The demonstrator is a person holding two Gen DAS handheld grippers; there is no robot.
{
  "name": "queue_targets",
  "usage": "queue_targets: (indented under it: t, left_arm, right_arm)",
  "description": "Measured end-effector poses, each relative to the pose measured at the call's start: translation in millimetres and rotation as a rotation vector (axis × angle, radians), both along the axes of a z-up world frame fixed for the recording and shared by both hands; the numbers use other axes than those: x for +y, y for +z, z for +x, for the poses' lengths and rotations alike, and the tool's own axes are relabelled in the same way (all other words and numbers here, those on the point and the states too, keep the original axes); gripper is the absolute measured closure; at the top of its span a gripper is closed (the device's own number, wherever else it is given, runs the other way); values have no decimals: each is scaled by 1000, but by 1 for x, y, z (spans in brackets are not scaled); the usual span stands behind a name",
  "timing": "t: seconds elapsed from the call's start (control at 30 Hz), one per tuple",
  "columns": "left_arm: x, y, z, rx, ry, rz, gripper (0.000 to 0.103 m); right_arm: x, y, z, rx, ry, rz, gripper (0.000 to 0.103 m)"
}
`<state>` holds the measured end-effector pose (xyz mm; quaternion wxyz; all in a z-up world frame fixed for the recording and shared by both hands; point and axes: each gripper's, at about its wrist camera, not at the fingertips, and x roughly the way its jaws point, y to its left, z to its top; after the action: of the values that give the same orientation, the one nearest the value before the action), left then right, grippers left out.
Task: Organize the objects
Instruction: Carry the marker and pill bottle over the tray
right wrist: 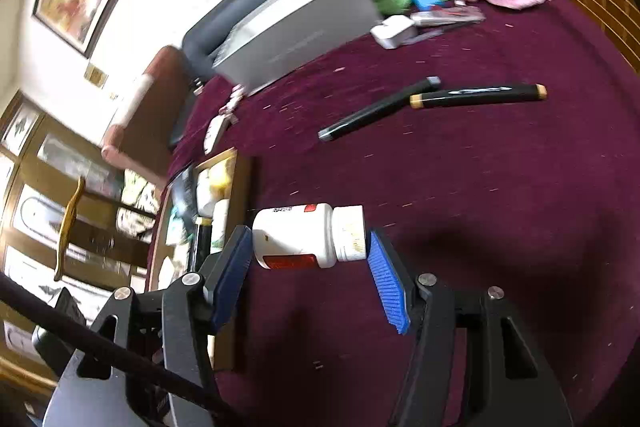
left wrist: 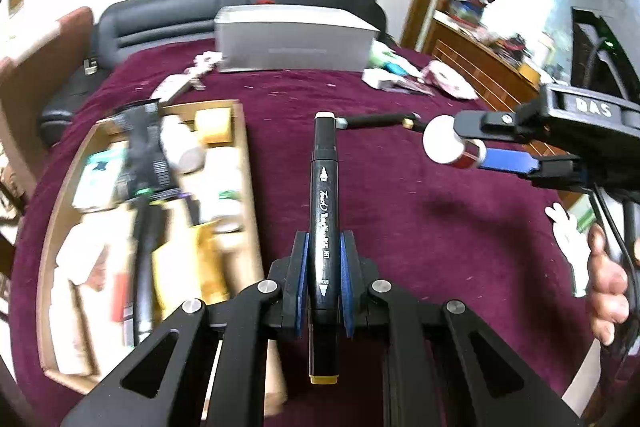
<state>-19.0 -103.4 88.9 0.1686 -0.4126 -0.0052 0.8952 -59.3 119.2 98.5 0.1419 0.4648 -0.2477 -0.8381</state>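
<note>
1. Left wrist view: the left gripper point(left wrist: 323, 267) points forward over the maroon bed point(left wrist: 420, 227), level with it, jaws closed on a black marker point(left wrist: 323, 211) that runs along the fingers. A cluttered tray point(left wrist: 246, 163) lies just left. The right gripper point(left wrist: 476, 147) reaches in from the right, a hand point(left wrist: 610, 287) behind it.
2. Right wrist view: the right gripper point(right wrist: 310, 247) is rolled sideways, jaws gripping a white bottle point(right wrist: 308, 237) end to end above the bed point(right wrist: 480, 207), beside the tray point(right wrist: 240, 183). Two markers point(right wrist: 432, 103) lie beyond.

Wooden tray point(left wrist: 244, 163) contents motion-blurred, unidentifiable. Marker point(left wrist: 324, 227) label mostly unreadable. Pill bottle point(right wrist: 308, 235) label text too small to read.
</note>
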Motion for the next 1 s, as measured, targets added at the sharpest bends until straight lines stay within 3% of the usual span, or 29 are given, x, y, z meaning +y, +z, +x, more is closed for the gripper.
queue_targets:
  t: [0.23,0.4,0.6,1.0]
  left_arm:
    - [-56,-1,4,27,110,-35,92]
    - [-88,-13,-1,30,171,-82,92]
    - [-122,-34,-12,-3,220,-85,92]
    - [-137,-46,-30,-9,244,-90,92]
  right_arm:
    - [-73,5,4,7,119,21,45]
    - [-123,-5,-1,-14,195,41,45]
    - [-175,-24,-10,-48,269,80,45]
    - [-212,-39,-44,-67,275,142,45]
